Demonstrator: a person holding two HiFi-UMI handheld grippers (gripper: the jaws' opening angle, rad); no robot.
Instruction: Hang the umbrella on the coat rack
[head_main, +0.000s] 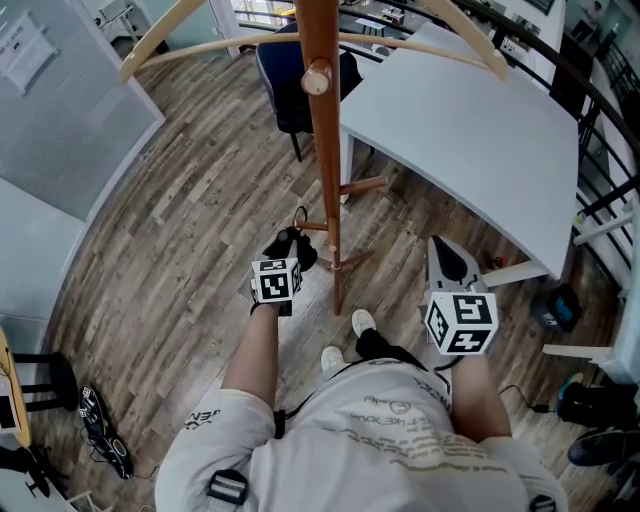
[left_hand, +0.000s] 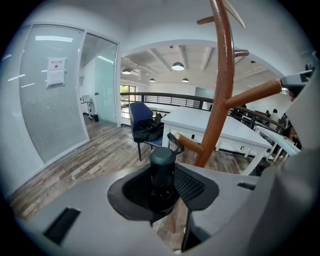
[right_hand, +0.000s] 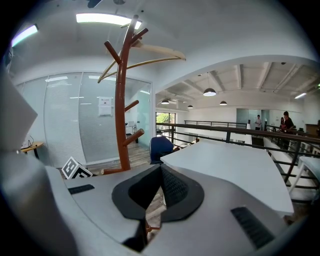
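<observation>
My left gripper (head_main: 288, 250) is shut on a folded black umbrella (head_main: 293, 240), held just left of the coat rack's foot. In the left gripper view the umbrella's dark round handle (left_hand: 162, 159) stands up between the jaws of the left gripper (left_hand: 164, 189), with its strap loop (left_hand: 176, 141) next to a low peg (left_hand: 193, 145). The brown wooden coat rack (head_main: 322, 150) rises in front of me, its pole (left_hand: 220, 95) just to the right of the handle. My right gripper (head_main: 447, 262) is shut with nothing in it (right_hand: 159, 187); its view shows the rack (right_hand: 121, 100) at the left.
A white table (head_main: 470, 130) stands right of the rack, a blue chair (head_main: 285, 75) with a dark bag behind it. A glass partition (head_main: 60, 110) runs along the left, a black railing (head_main: 600, 110) at the right. Dark gear (head_main: 100, 430) lies on the floor, lower left.
</observation>
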